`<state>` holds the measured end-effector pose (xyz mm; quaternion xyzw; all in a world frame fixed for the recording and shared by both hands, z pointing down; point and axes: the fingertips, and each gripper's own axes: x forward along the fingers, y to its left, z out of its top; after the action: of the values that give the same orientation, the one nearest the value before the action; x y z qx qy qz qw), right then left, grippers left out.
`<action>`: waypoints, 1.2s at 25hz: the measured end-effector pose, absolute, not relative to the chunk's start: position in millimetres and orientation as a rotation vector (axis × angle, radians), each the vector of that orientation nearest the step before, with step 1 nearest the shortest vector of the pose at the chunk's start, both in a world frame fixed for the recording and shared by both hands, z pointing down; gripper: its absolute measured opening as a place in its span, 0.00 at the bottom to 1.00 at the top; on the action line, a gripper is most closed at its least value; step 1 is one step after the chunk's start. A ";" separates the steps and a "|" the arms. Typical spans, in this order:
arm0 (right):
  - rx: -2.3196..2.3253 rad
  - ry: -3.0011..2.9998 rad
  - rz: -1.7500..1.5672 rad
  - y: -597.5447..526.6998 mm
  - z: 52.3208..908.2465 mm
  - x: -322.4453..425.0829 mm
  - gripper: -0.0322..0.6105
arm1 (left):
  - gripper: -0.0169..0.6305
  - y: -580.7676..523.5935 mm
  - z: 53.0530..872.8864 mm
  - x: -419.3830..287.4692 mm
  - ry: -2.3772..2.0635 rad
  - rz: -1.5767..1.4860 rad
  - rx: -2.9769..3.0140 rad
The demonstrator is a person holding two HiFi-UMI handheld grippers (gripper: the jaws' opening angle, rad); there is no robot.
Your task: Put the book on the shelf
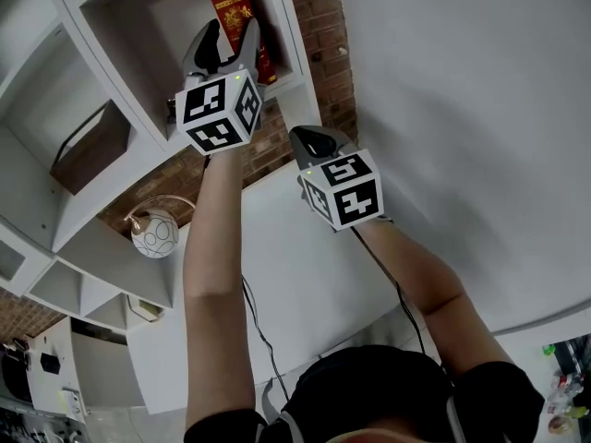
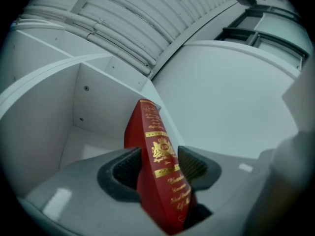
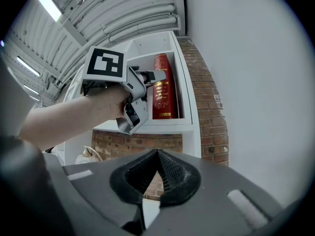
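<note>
Gripping the book point(image 2: 153, 132) by its spine, left tongs point(image 2: 159, 162) clamped, inside the shelf point(image 2: 44, 132). Right tongs point(image 3: 156, 173) closed, empty. Looks like a stiff, glossy hardback, probably slippery, so I'd hold low.

Your book point(image 2: 160, 171) is deep red, with gold lettering and bands on its spine. The shelf point(image 1: 102, 247) is white, the wall point(image 1: 319, 26) beside it red-brown brick. Your marker cubes point(image 1: 220, 109) show black squares on white.
</note>
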<state>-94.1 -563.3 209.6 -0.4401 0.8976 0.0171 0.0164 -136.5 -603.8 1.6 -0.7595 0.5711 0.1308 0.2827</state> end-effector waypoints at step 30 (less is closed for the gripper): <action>-1.372 2.780 0.000 -520.1 246.6 -71.1 0.05 | 0.25 -476.2 129.9 -101.9 1.392 0.258 -1.963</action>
<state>-71.1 -520.1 246.6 -0.4424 0.8966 -0.0001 0.0207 -101.9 -476.2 129.9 -0.7589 0.5382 0.0996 0.3530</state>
